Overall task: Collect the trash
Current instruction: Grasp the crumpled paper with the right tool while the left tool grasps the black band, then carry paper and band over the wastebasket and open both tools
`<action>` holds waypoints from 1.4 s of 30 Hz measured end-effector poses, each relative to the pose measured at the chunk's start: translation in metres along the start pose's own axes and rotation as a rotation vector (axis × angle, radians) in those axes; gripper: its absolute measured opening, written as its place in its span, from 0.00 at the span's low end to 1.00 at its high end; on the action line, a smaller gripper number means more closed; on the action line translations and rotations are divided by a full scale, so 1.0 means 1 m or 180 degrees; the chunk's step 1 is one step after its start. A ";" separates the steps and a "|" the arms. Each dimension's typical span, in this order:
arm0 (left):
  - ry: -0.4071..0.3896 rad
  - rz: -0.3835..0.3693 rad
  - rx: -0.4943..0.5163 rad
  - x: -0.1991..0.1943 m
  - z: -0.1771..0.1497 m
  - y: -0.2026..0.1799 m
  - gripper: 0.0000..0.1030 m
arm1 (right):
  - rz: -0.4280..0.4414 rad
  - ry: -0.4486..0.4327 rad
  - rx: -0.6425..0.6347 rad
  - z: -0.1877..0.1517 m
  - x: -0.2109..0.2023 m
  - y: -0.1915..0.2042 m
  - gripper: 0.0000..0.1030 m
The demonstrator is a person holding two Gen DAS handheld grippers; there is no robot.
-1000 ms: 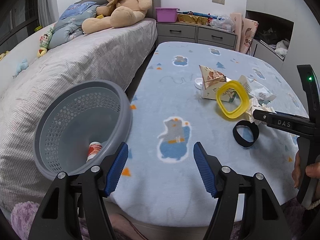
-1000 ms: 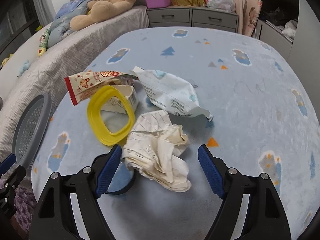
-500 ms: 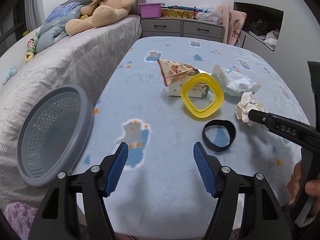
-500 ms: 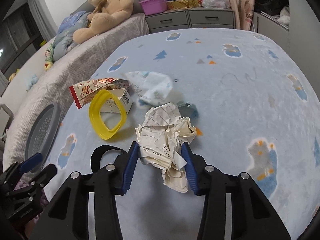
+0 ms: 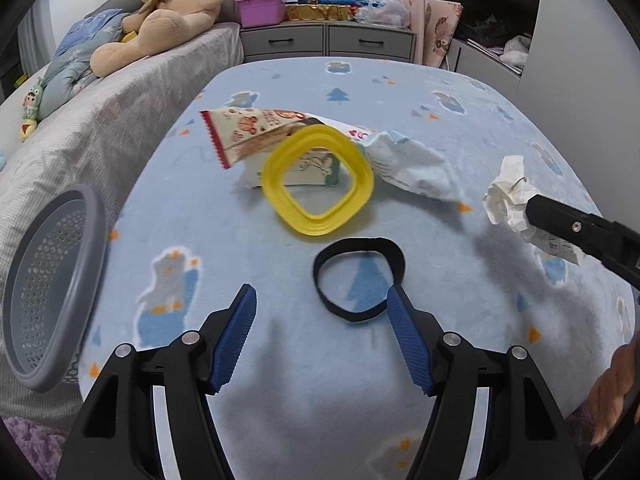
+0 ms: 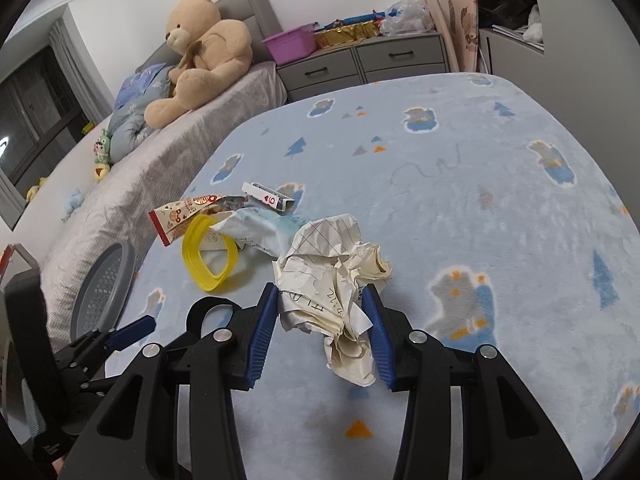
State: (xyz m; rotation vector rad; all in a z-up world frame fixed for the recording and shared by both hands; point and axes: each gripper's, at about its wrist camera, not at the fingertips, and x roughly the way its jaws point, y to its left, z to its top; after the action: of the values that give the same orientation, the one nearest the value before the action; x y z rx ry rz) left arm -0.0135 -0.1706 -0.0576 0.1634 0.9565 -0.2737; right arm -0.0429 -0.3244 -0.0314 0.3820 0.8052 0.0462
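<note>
Right gripper (image 6: pixel 320 332) is clamped on the paper wad (image 6: pixel 332 280), which is lifted clear of the blanket (image 6: pixel 480 200), near the wrappers. The wad looks light, soft and springy; it is pinched across its lower half, loose flaps hanging below. Judged risk: it slips if the squeeze eases. Left gripper (image 5: pixel 322 340) is spread and empty, just above the black band (image 5: pixel 358 276). Basket (image 5: pixel 48 304) stands tilted at the left edge, well apart.
</note>
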 end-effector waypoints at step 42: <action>-0.0246 0.0071 -0.0368 -0.046 0.015 0.103 0.13 | 0.0168 0.0151 -0.0181 -0.003 0.013 0.094 0.42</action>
State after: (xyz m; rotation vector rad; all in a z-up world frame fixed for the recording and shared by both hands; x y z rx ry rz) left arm 0.0044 -0.0687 -0.0099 0.0572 0.8907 -0.2023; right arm -0.0263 -0.2330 -0.0096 0.3495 0.8389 0.1275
